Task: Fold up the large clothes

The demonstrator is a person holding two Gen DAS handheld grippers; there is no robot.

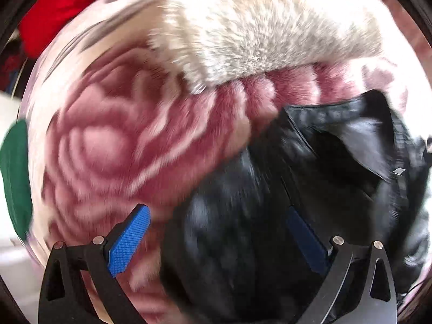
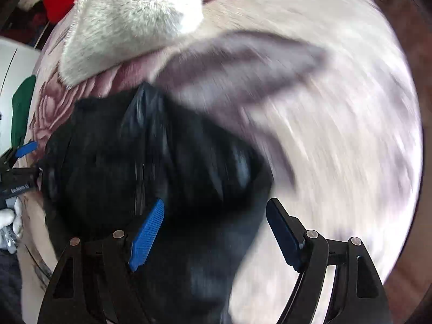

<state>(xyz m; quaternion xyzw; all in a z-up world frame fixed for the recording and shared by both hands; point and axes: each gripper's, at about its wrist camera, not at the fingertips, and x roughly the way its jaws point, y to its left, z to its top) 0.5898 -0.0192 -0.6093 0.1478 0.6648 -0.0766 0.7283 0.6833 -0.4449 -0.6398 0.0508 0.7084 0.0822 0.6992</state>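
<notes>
Fur throw (image 1: 256,27), red cloth (image 1: 67,8), green cloth (image 1: 16,175)

The right gripper (image 2: 214,232) pointed down with its blue pads apart, nothing pinched between them. Under it a black garment (image 2: 113,156) lay bunched on a rose-patterned blanket (image 2: 337,135), a pale furry piece (image 2: 121,27) beyond, all badly blurred.
</notes>
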